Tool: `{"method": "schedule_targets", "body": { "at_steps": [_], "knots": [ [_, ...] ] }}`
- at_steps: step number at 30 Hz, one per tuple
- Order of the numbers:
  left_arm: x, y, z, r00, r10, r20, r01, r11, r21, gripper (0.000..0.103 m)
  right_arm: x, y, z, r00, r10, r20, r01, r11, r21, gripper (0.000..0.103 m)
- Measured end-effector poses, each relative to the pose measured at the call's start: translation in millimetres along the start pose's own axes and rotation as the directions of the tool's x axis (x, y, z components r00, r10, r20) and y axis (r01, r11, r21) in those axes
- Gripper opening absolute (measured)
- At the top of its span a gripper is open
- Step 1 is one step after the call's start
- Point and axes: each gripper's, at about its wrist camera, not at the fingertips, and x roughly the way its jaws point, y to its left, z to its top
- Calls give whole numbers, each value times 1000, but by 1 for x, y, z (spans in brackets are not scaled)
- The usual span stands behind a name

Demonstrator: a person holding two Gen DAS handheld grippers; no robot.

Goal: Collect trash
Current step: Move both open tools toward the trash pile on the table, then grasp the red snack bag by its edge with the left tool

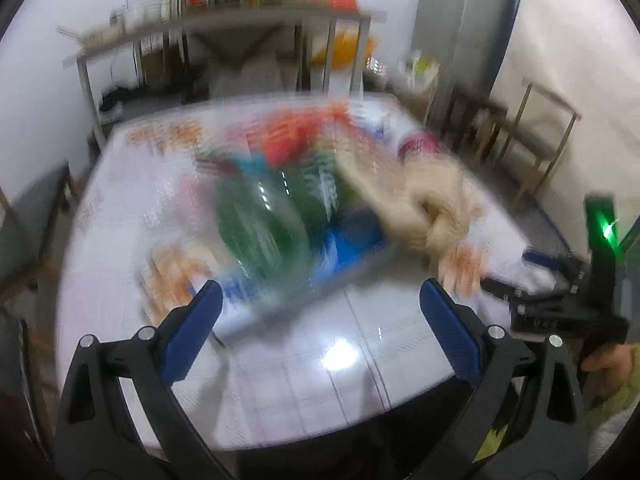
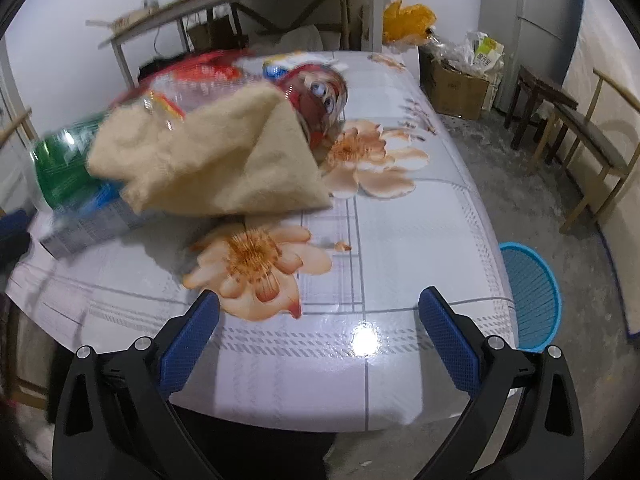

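Beige cloth (image 2: 208,160) lies draped over a heap of trash in the middle of the table (image 2: 420,240), hiding part of it. Under it a green bottle (image 2: 60,168) lies on its side; its long axis looks to run from the near left toward the far right, though blur in the left view makes the neck end hard to tell. A red snack bag (image 2: 316,100) pokes out beyond the cloth, and a blue-and-grey box (image 2: 84,224) sits flat beneath the bottle. Both the left tongs (image 1: 320,312) and right tongs (image 2: 320,316) are spread wide and empty, above the near edge. A blue basket (image 2: 532,296) waits on the floor to the right, probably for the trash.
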Motion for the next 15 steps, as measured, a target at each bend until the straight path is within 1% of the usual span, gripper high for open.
{"method": "schedule_targets", "body": {
  "at_steps": [1, 3, 5, 7, 9, 10, 11, 12, 13, 15],
  "knots": [
    [-8, 6, 13, 999, -1, 41, 1, 1000, 8, 94, -4, -1, 2, 1000, 9, 13, -9, 1000, 8, 97],
    [-11, 15, 38, 997, 8, 75, -10, 1000, 25, 94, -14, -2, 10, 999, 19, 47, -19, 1000, 15, 97],
    [-6, 22, 61, 997, 3, 74, -6, 999, 40, 91, -24, -1, 19, 996, 23, 90, -25, 1000, 11, 97],
    [10, 28, 88, 1000, -19, 21, 18, 998, 67, 76, -31, 0, 29, 992, 29, 120, -29, 1000, 2, 96],
    [31, 31, 109, 997, -54, -57, 59, 994, 88, 73, -34, 3, 36, 990, 33, 137, -33, 999, -5, 96],
    [40, 26, 115, 993, -68, -91, 77, 992, 103, 70, -34, 5, 39, 990, 37, 140, -37, 999, -4, 96],
    [55, 24, 125, 986, -78, -144, 98, 986, 137, 69, -34, 6, 40, 989, 43, 140, -43, 999, -3, 96],
    [61, 23, 127, 982, -77, -170, 105, 981, 164, 69, -34, 7, 42, 989, 48, 139, -48, 999, 1, 96],
    [74, 18, 131, 974, -72, -214, 120, 967, 223, 69, -32, 8, 43, 989, 52, 136, -53, 999, 2, 96],
    [90, 10, 131, 966, -30, -257, 109, 948, 298, 69, -29, 10, 45, 990, 53, 130, -53, 999, 1, 97]
  ]
}}
